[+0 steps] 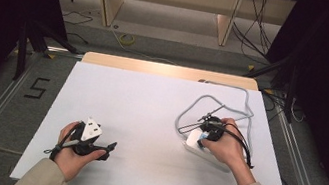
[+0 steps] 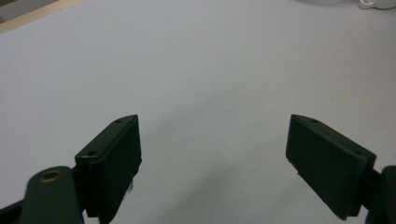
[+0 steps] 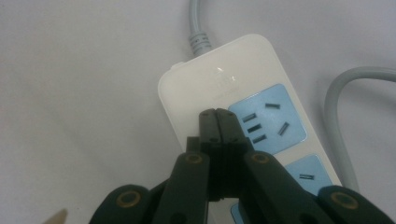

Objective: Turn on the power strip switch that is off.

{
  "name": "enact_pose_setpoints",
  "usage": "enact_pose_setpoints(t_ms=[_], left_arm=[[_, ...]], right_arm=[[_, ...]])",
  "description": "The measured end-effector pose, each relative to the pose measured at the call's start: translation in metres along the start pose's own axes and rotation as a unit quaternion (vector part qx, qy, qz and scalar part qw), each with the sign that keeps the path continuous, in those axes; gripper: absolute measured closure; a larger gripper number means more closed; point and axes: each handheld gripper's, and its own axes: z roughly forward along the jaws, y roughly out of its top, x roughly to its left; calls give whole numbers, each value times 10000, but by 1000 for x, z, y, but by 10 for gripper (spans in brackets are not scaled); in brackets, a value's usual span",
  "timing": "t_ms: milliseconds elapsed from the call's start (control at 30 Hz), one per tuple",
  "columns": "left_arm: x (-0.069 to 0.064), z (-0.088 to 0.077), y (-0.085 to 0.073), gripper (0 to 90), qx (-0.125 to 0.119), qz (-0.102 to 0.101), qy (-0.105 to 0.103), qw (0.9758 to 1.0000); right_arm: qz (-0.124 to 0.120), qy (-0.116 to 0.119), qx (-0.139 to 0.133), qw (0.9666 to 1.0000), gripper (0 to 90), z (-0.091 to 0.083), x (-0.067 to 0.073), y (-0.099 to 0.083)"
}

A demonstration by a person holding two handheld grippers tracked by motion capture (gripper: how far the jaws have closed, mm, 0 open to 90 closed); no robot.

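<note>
Here, the right tool [image 3: 215, 114] has its jaws pressed flat together with nothing between them, the tips over the white power strip [image 3: 219, 79], at the edge of a blue socket panel [image 3: 268, 119]. Whether the tips touch the strip's face cannot be told. A second blue panel [image 3: 308, 175] sits further down the strip, partly behind the tool's arms. The strip's grey cable [image 3: 198, 28] leaves from its end, and another run of it [image 3: 343, 116] curves past on the far side.

From the high view, the power strip [image 1: 193, 139] lies on the right part of the white worktop [image 1: 150, 105], under the right hand [image 1: 227, 146]; its cable [image 1: 212, 100] loops away toward the back edge.

The left tool [image 2: 212, 154] is spread wide, nothing between the jaws, bare worktop [image 2: 201, 70] beneath. In the high view it [image 1: 110, 147] rests low at the front left, well apart from the strip, held in the left hand [image 1: 70, 150].
</note>
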Motion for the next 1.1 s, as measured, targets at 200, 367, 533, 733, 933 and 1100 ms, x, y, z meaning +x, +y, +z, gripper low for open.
enact_pose_setpoints(t_ms=[200,367,533,733,933,1100], left_arm=[[0,0,0,179,-2,2,5,10000],[0,-1,0,179,-9,7,17,10000],[0,-1,0,180,-12,13,19,10000],[-1,-1,0,179,9,17,16,10000],[-1,-1,0,179,-4,17,20,10000],[-1,-1,0,180,3,30,15,10000]], right_arm=[[-16,-5,11,10000,900,0,0,1],[29,12,-5,10000,900,1,-2,0],[32,-44,39,10000,900,1,0,1],[26,-91,42,9999,900,1,2,1],[1,-126,80,9999,900,1,3,2],[30,-139,115,9998,900,2,3,3]])
